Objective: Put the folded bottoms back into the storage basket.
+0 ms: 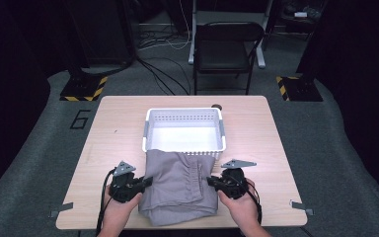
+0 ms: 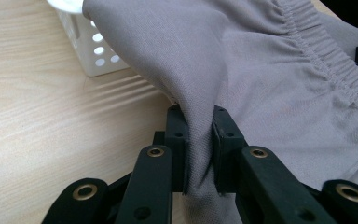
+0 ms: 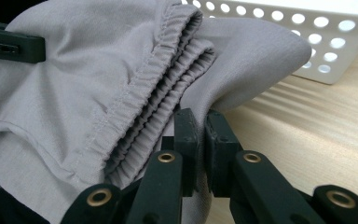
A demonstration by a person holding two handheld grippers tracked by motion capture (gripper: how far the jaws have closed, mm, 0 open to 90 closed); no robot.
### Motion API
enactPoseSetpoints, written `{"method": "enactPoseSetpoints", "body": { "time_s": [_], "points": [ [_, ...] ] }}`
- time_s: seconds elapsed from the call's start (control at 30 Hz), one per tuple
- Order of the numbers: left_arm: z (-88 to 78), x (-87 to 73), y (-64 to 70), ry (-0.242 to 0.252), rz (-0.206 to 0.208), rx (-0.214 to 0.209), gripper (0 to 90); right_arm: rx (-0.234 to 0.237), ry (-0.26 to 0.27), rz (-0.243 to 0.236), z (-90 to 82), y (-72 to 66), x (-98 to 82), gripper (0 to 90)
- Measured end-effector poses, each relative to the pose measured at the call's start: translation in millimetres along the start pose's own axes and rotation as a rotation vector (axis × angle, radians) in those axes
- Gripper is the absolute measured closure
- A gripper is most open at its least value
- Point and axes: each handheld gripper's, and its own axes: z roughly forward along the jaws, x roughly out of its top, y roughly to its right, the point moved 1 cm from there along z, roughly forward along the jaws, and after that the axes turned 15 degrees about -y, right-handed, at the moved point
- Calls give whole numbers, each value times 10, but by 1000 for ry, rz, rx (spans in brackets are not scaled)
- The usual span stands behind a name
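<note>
**Both grippers clamped on the grey garment at the near edge**

Here's the grey garment [image 1: 177, 185], folded, lying on the near half of the wooden table [image 1: 113, 128], its near hem almost at the table's near edge. Its long axis runs near to far, and the far end climbs up against the near wall of the white basket [image 1: 185, 114], touching the rim there. The elastic waistband runs along the right side, gathered folds stacked one over another.

The left gripper [image 1: 148, 181] bites the garment's left edge, jaws clenched with a pinch of cloth squeezed between them, clear in the left gripper view [image 2: 199, 149]. The right gripper [image 1: 211, 180] grips the right edge just beside the waistband, jaws tight on the fabric [image 3: 197, 149].

Room to move? Bare tabletop lies open left and right of the garment, well clear out to both side edges. The basket stands straight ahead, centred on the far half.
</note>
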Motion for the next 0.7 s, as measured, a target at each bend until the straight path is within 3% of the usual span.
{"method": "enactPoseSetpoints", "body": {
  "time_s": [0.17,0.4,0.53,0.7],
  "points": [
    [-72,36,28,3,28,16,796,11,2,13,-69,-13,44,848],
    [-165,110,40,-2,26,13,796,25,19,-17,-161,-44,111,847],
    [-206,173,60,-8,31,13,795,34,1,-13,-222,-40,201,847],
    [-261,255,73,-16,63,33,796,23,-13,-50,-294,-52,327,847]
  ]
}}
